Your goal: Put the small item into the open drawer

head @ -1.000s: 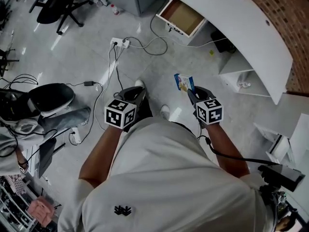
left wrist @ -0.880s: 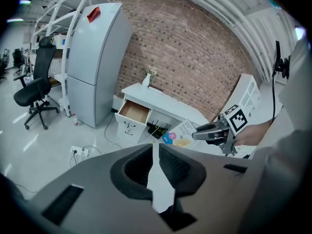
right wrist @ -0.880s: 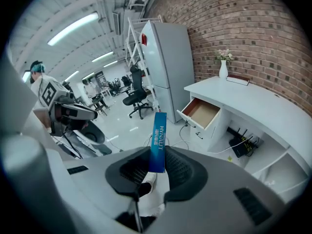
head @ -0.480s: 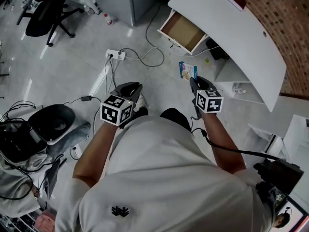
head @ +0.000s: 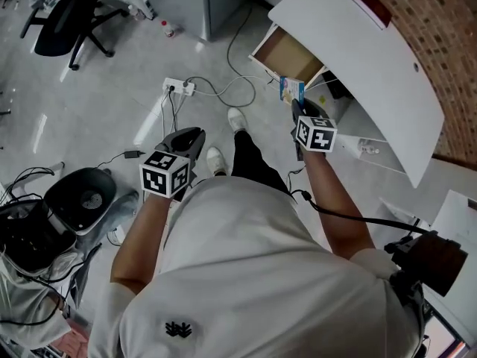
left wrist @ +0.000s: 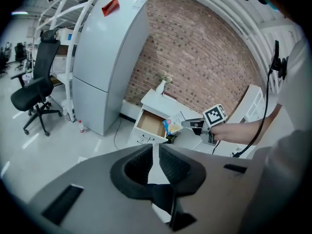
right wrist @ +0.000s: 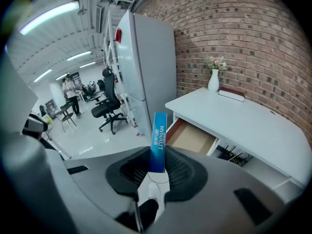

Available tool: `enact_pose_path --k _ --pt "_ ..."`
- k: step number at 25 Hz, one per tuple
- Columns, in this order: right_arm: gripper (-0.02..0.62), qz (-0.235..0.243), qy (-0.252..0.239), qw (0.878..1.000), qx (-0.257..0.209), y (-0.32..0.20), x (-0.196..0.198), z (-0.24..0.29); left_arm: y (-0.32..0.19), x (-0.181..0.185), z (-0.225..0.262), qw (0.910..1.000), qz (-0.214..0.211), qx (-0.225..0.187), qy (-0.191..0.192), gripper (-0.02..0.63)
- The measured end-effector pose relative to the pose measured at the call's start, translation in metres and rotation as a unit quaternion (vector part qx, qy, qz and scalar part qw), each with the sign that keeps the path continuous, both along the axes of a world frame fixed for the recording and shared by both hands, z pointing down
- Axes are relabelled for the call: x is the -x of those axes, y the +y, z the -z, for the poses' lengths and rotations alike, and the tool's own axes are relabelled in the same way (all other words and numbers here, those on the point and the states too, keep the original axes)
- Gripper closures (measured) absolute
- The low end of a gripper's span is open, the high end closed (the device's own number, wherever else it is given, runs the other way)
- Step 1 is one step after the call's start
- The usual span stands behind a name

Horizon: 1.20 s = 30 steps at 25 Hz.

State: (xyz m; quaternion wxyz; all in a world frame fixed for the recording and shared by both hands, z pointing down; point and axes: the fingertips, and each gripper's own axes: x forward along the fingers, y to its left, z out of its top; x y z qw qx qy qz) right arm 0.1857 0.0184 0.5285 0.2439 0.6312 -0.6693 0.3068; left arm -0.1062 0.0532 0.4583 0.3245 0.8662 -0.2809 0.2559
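Note:
My right gripper [head: 297,109] is shut on a small blue-and-white box [head: 291,89], which stands upright between its pads. In the head view the box hangs just at the near right corner of the open drawer [head: 287,54], whose brown bottom is bare. The right gripper view shows the blue box [right wrist: 158,143] in my right gripper [right wrist: 157,167], with the drawer [right wrist: 192,136] just beyond it and lower. My left gripper [head: 186,142] hangs over the floor to the left, jaws nearly together with nothing in them. The left gripper view shows my left gripper [left wrist: 156,152], the drawer [left wrist: 151,124] and the box [left wrist: 170,126].
The drawer belongs to a white curved desk [head: 358,58] against a brick wall, with a vase [right wrist: 213,80] on top. A tall grey cabinet [left wrist: 109,57] stands left of it. A power strip with cables [head: 182,86] lies on the floor, near a black office chair [head: 63,13].
The person has stepped toward the desk. My right gripper has carried the box forward, from over the open floor to the drawer's near corner. The left gripper came along, still low.

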Motion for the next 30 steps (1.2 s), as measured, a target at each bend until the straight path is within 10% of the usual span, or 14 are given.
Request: enact_pose_path --k 16,30 --pt "0.485 0.006 0.029 0.998 0.047 -0.19 -0.063 -0.124 -0.142 -0.091 -0.016 0.9989 0.019 0.03 -0.031 0.552" --pt "0.485 0.01 0.045 0.993 0.108 -0.269 -0.068 -0.229 -0.186 -0.092 -0.057 0.995 0.056 0.067 -0.049 0.552"
